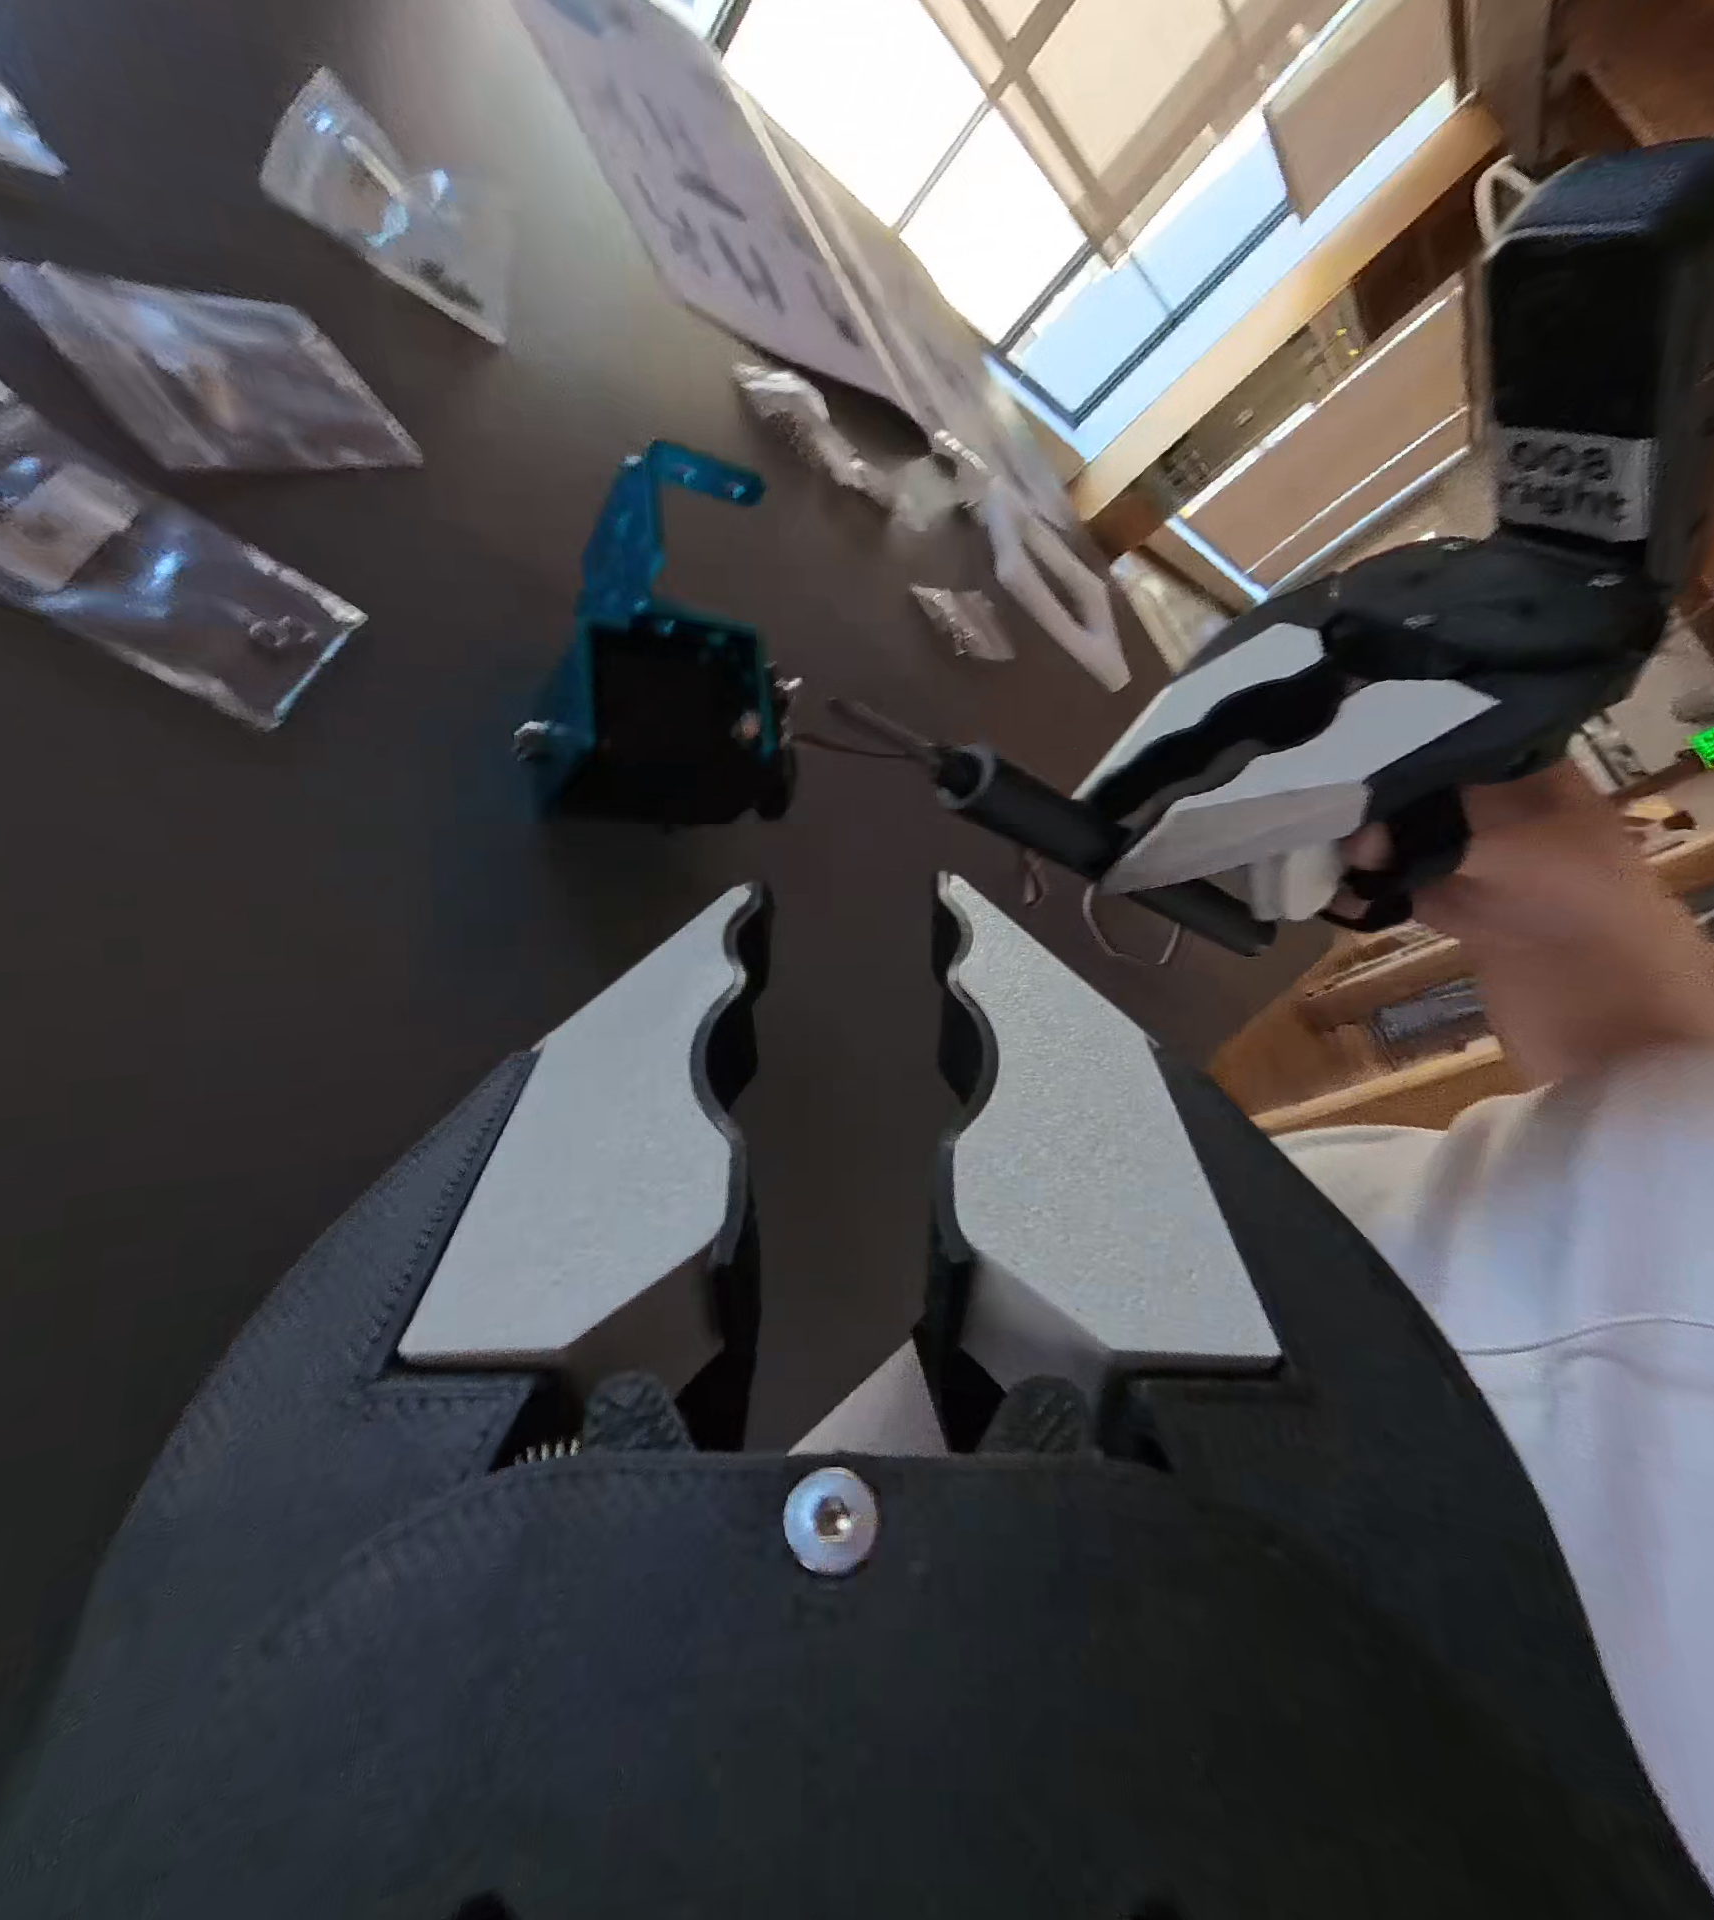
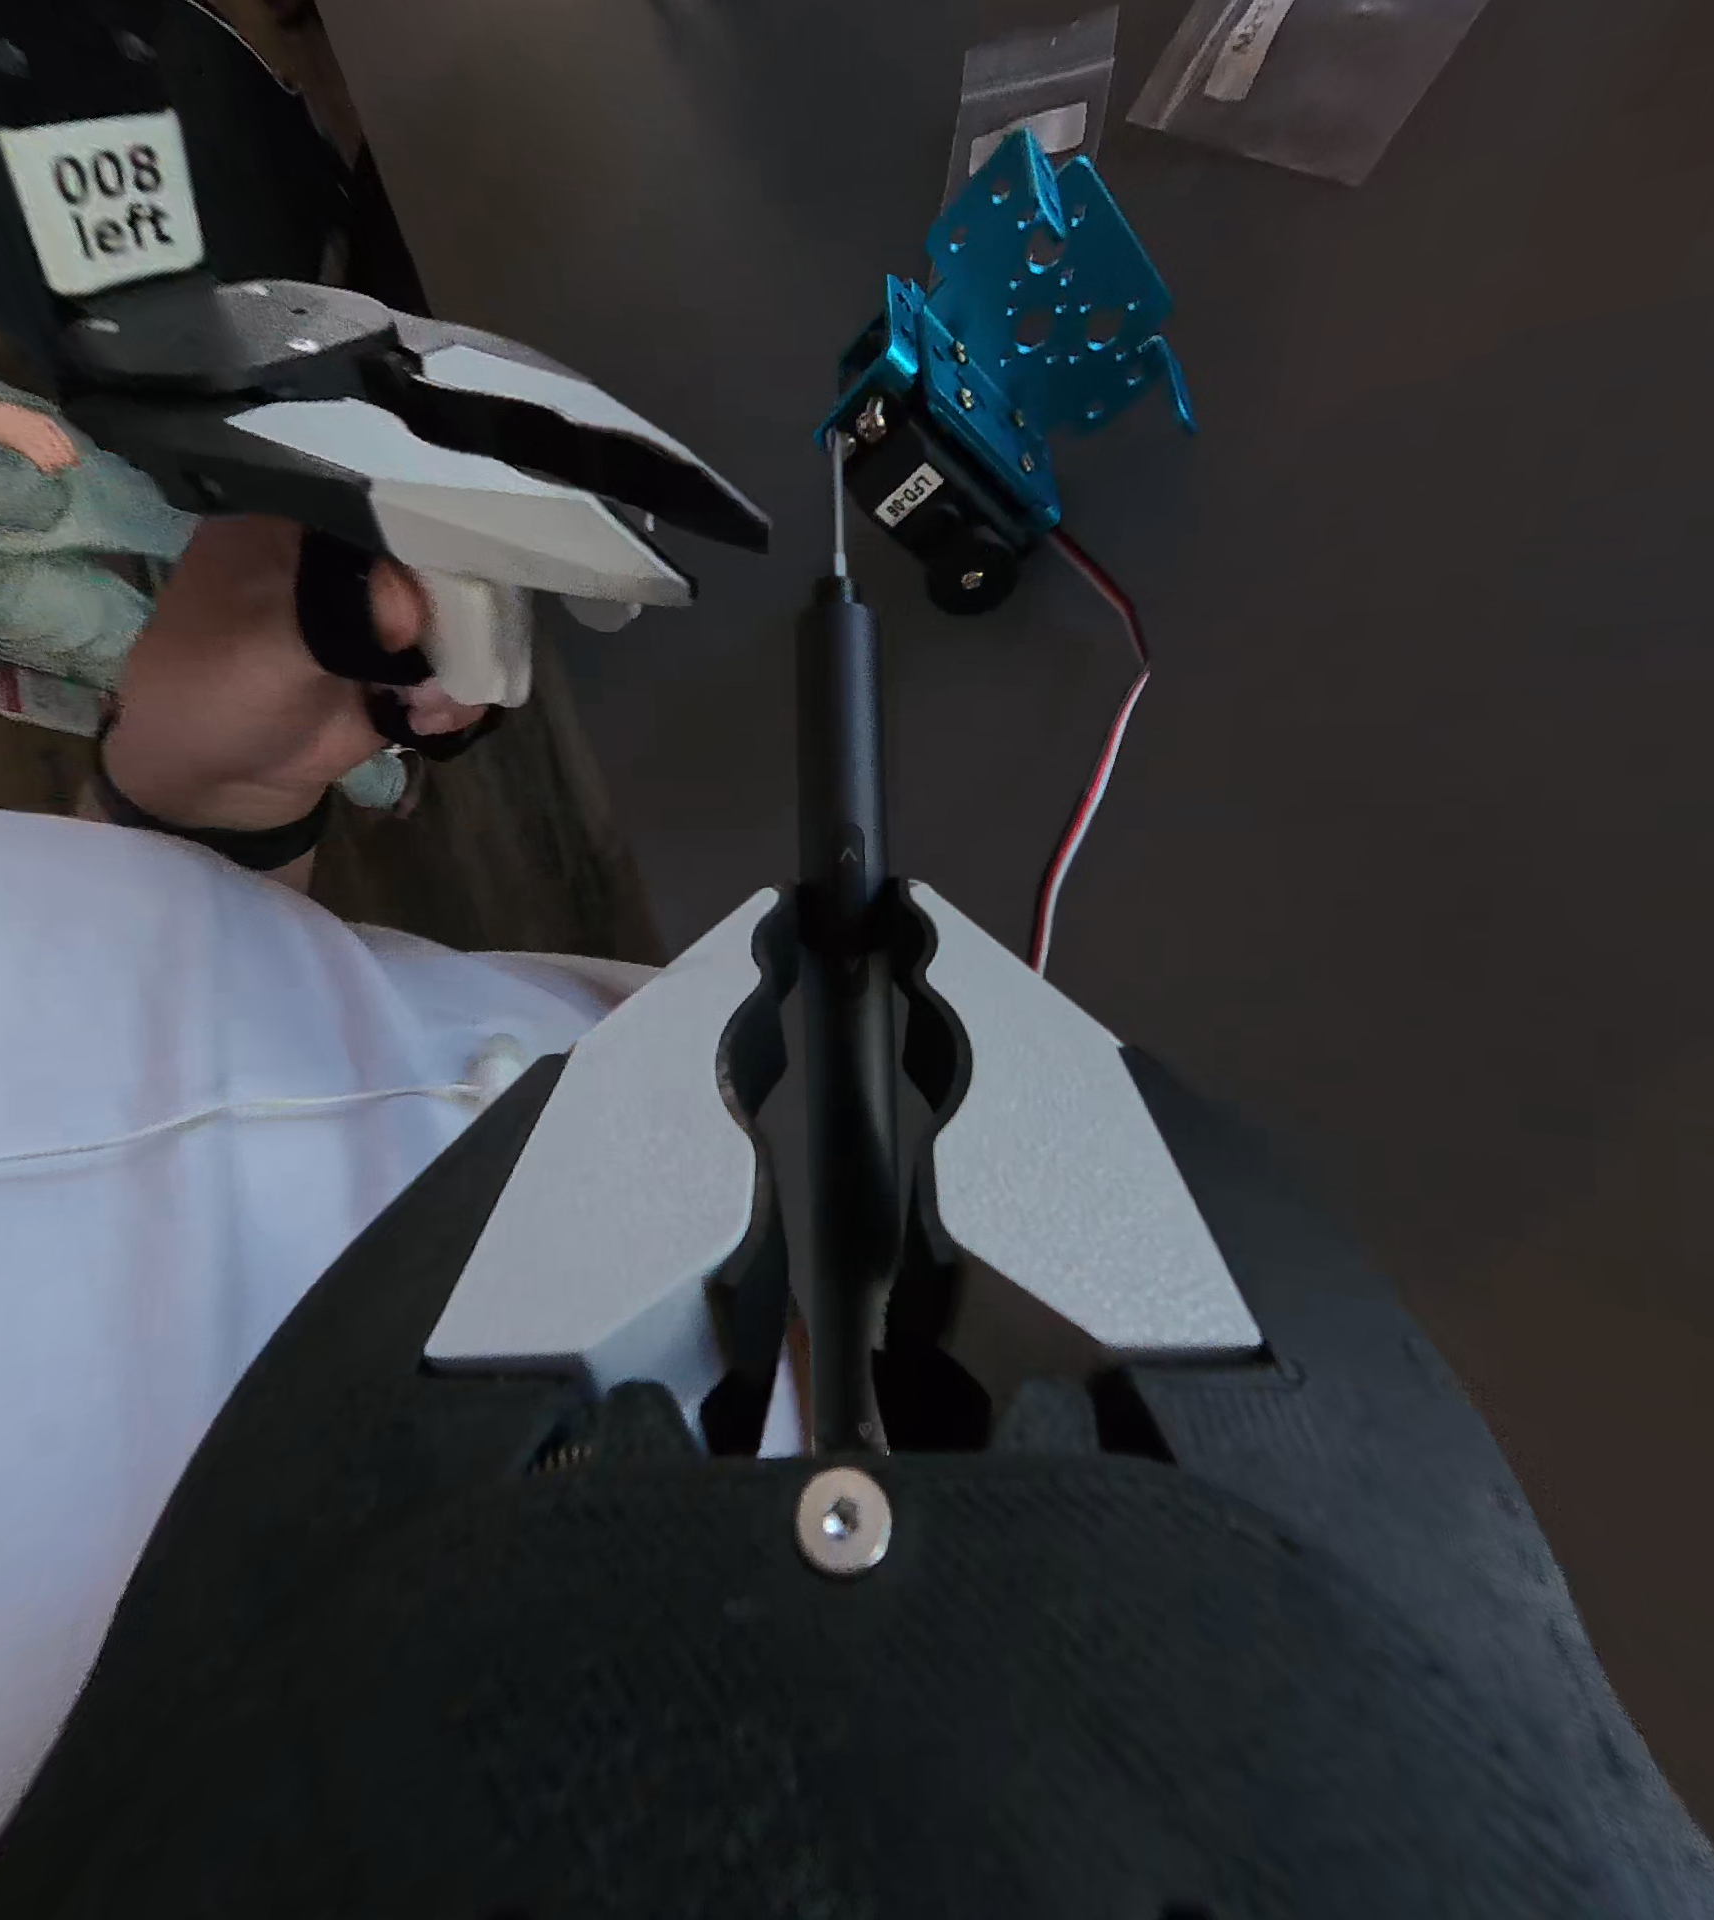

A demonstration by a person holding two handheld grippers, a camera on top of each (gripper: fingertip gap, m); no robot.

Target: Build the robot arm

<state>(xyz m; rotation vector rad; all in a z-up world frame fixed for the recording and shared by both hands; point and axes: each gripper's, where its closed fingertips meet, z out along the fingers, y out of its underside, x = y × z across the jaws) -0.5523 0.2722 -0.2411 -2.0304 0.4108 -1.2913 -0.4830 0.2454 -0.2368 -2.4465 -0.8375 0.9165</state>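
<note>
Right wrist view: right gripper (image 2: 840, 904) clamped on black screwdriver (image 2: 837, 748), its tip at a screw on the blue servo bracket (image 2: 1029, 343).
Left gripper (image 1: 851, 904): fingers apart, empty, near the bracket.
Table (image 2: 1455, 831): dark, with clear bags (image 1: 198, 364).

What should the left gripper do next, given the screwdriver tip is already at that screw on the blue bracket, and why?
Probably bring the open left gripper forward to steady the blue bracket. The right gripper is shut on the black screwdriver, its thin bit at a screw on the bracket's corner, while the bracket and its black servo sit loose on the dark table, so they could shift.
</note>
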